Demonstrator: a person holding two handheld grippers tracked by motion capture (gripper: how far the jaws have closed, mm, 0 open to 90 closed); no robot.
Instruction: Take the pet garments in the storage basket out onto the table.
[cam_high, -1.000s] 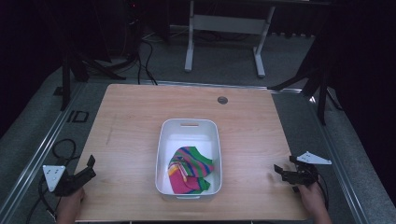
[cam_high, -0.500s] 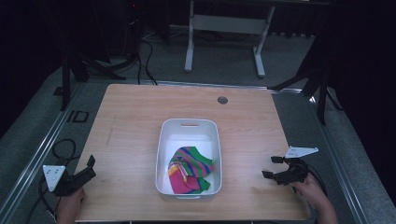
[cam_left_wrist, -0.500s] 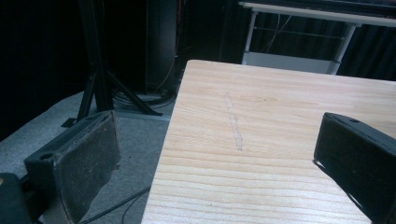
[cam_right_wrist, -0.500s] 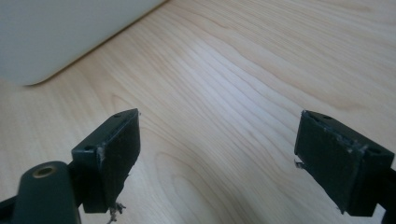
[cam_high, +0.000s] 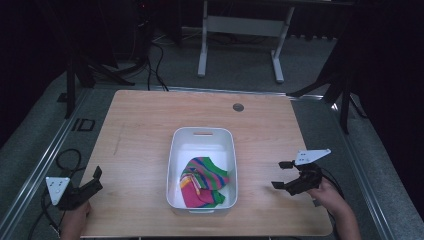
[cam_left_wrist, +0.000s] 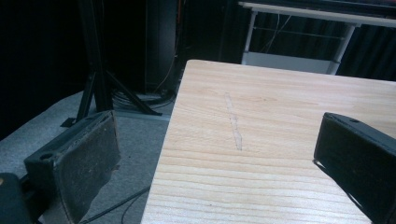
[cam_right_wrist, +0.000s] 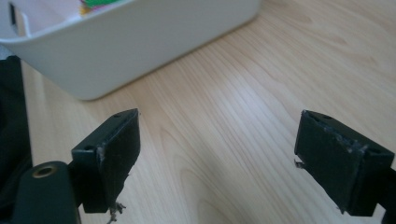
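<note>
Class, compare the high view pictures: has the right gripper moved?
Yes. The right gripper has moved left, toward the white bin, over the table.

The bin (cam_high: 202, 150) is white. The cloth (cam_high: 202, 182) in it has pink, green, yellow and blue stripes. The table (cam_high: 145, 130) is pale wood-grain. Both grippers' jaws are black.

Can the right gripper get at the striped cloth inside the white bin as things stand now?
Probably yes. The right gripper is open beside the white bin, with bare table between them. The striped cloth lies uncovered, but the bin's wall stands between, so the gripper would have to go over the rim.
</note>
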